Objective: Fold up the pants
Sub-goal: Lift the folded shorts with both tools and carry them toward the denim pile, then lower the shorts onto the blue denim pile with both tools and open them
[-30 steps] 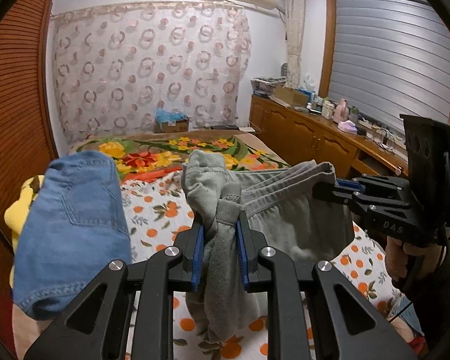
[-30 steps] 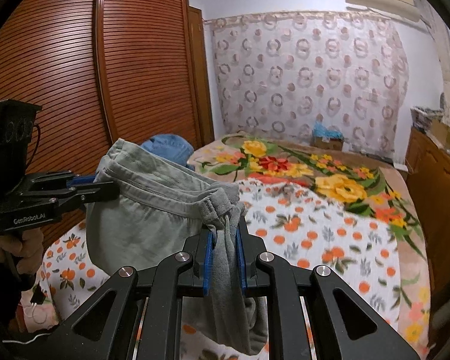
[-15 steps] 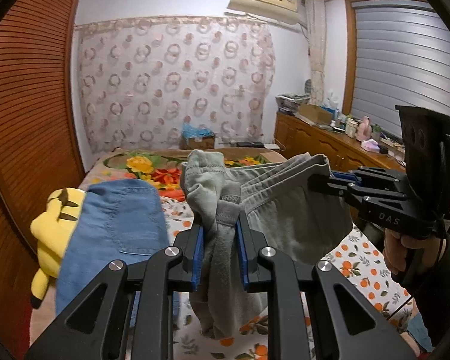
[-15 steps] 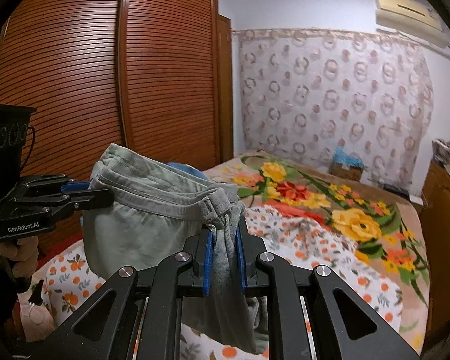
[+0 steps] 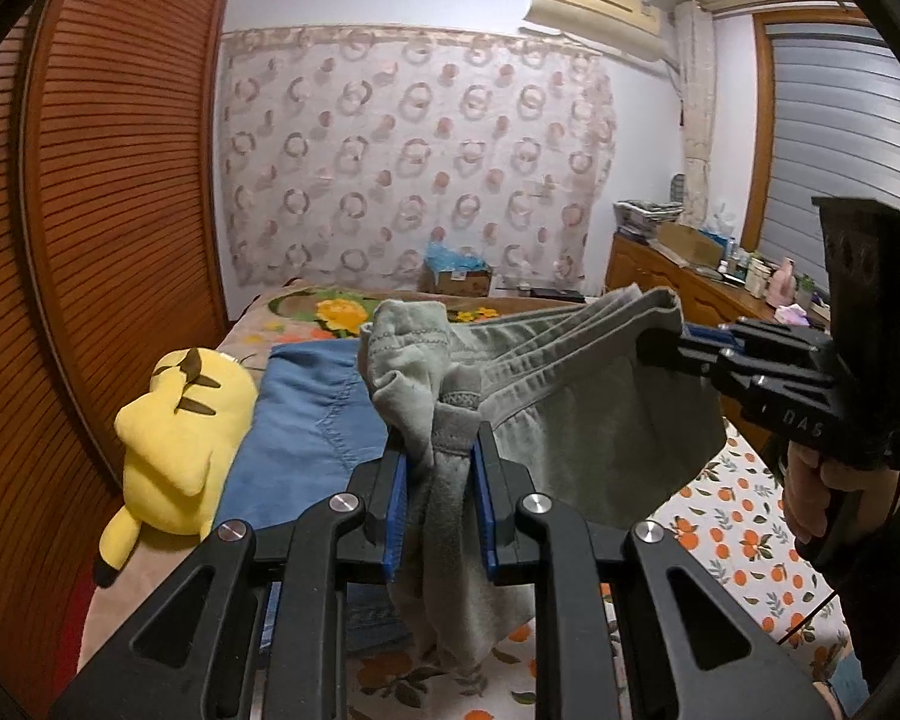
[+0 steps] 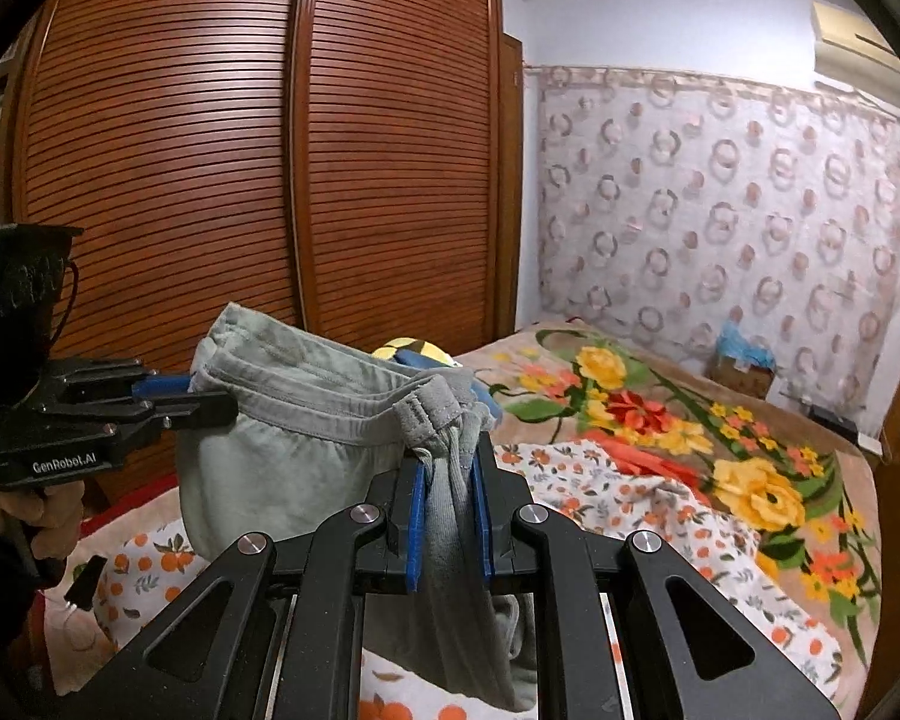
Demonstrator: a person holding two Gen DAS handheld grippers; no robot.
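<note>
The grey pants (image 5: 576,420) hang in the air above the bed (image 6: 660,516), held at the waistband between the two grippers. The left gripper (image 5: 439,480) has its blue-padded fingers (image 5: 395,516) closed on a bunched end of the waistband, and the cloth falls down between them. The right gripper (image 6: 448,504) grips the other end in the same way, with its fingers (image 6: 415,528) pressed on a thin fold of grey cloth. In the left wrist view the right gripper shows at the right, held by a hand (image 5: 810,492), with the waistband stretched from it towards the near fingers. In the right wrist view the left gripper shows at the left, also in a hand (image 6: 36,516).

Jeans (image 5: 306,420) lie on the left side of the bed, beside a yellow plush toy (image 5: 180,426) that is near the brown wardrobe (image 6: 240,150). A sheet with orange prints (image 5: 744,540) covers the near part of the bed, and a flowered blanket (image 6: 720,456) covers the far part.
</note>
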